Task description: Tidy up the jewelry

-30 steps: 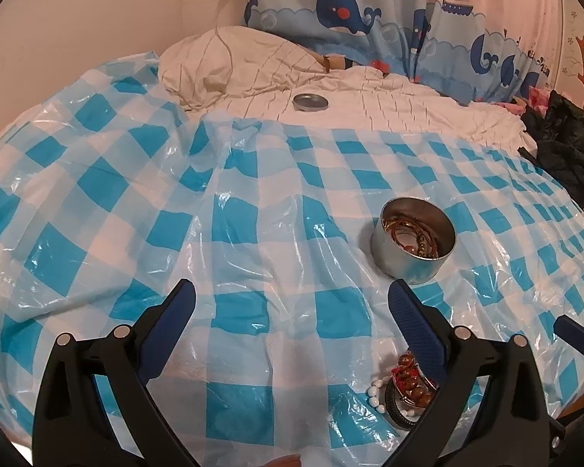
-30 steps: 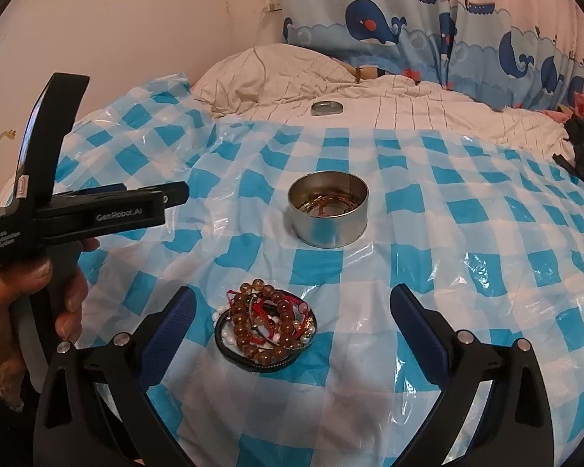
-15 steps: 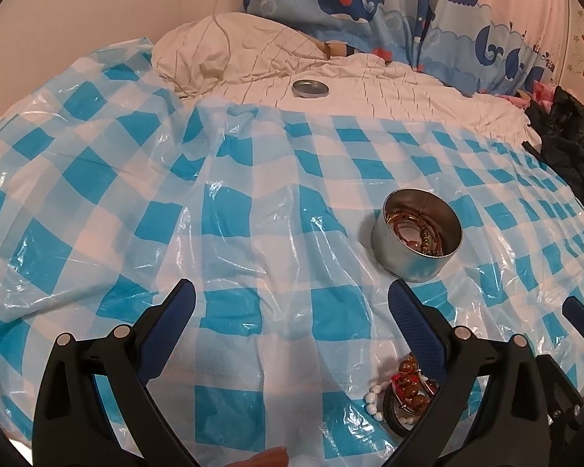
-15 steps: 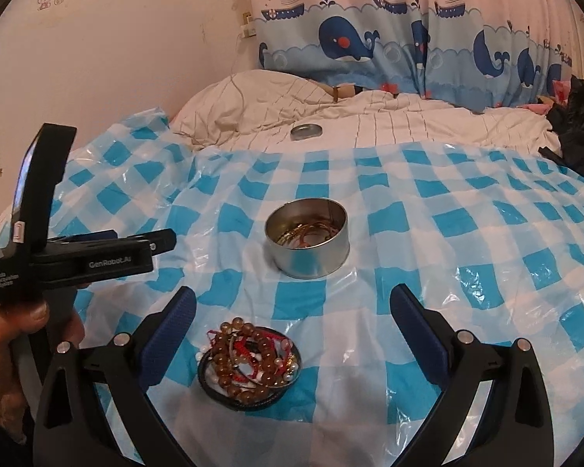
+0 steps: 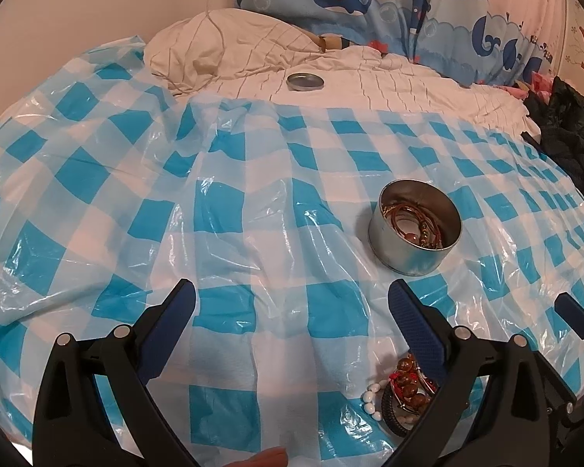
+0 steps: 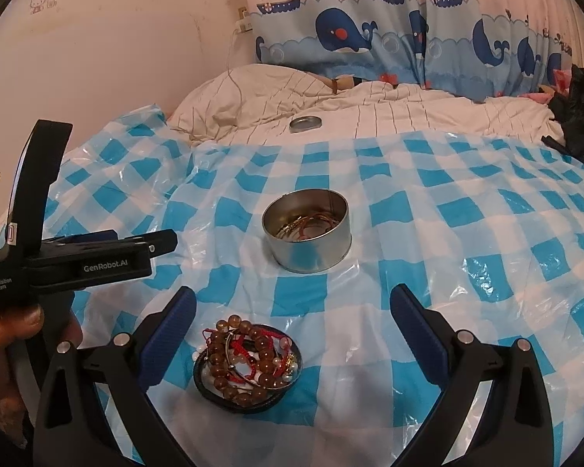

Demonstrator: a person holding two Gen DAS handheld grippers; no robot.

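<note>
A round metal tin with a few thin bracelets inside stands on the blue-checked plastic sheet; it also shows in the left wrist view. A pile of bead bracelets and red cords lies near the sheet's front, just inside my right gripper's left finger; in the left wrist view the pile is partly hidden behind the right finger. My right gripper is open and empty above the pile. My left gripper is open and empty over bare sheet; its body shows at the left of the right wrist view.
The tin's lid lies on the white striped bedding behind the sheet. A pillow and whale-print curtain are at the back. Dark clothing lies at the right edge.
Both grippers have tilted and drawn back a little, so the tin and bead pile sit lower in view. Both stay open; nothing was picked up.
</note>
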